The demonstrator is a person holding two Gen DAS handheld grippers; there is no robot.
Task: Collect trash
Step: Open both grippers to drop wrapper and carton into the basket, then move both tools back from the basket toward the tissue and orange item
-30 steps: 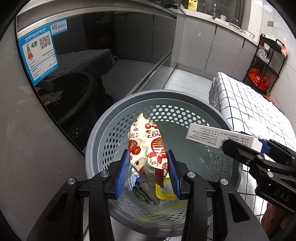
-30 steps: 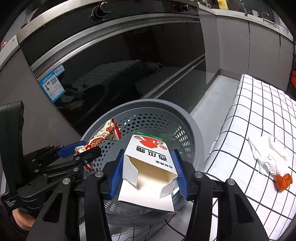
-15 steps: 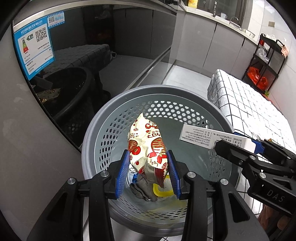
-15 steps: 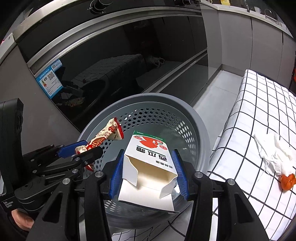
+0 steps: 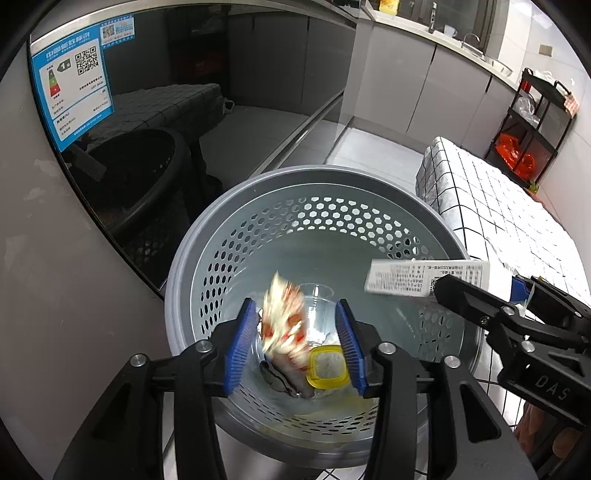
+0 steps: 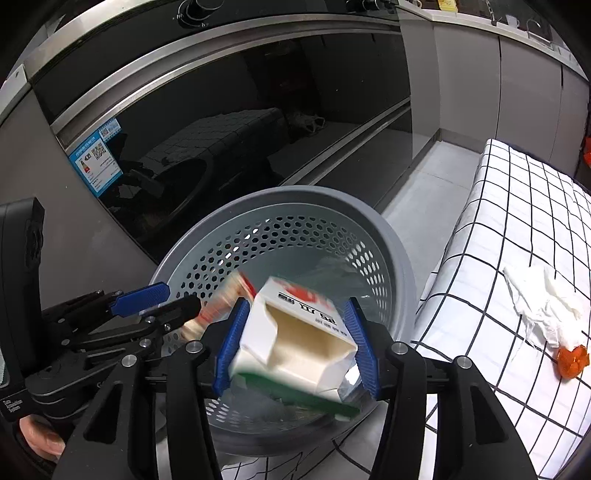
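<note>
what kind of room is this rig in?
Most likely a home kitchen: a built-in black glass appliance door with control knobs above it, grey cabinets under a counter with a sink tap. A grey perforated bin stands on the floor.

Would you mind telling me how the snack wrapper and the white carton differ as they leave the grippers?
The snack wrapper is soft, crinkled film in red and white; the white carton is a stiff box with an open end. The wrapper sits between the left gripper pads, the carton between the right gripper pads. Both are motion-blurred above the grey basket as the jaws open.
</note>
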